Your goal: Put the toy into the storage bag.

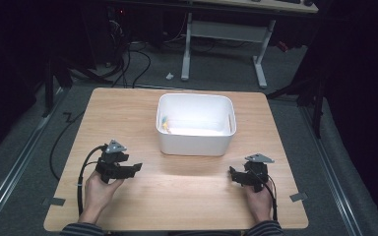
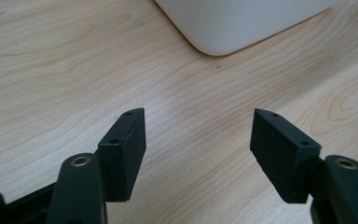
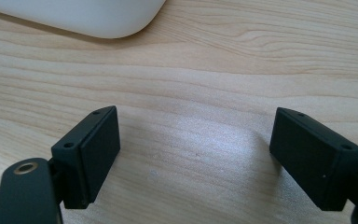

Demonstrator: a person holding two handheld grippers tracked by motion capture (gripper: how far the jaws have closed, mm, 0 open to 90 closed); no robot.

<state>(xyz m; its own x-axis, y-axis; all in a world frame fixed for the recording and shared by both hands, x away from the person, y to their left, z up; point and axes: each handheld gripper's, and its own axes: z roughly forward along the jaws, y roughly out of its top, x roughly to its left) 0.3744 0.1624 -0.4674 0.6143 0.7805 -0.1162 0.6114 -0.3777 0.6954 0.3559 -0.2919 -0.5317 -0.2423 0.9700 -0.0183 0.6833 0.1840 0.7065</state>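
White bin [image 1: 195, 140], plain, unlabelled; inside, perhaps small yellowish item [image 1: 165, 125]

matt white plastic tub [image 1: 195, 142], smooth pale wood-grain table [image 1: 177, 196]

No readable text, label or number anywhere

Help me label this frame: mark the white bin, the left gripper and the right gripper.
white bin [image 1: 195, 141]: high view, on its front wall.
left gripper [image 2: 198, 135]: left gripper view, midway between its open fingertips.
right gripper [image 3: 193, 135]: right gripper view, midway between its open fingertips.
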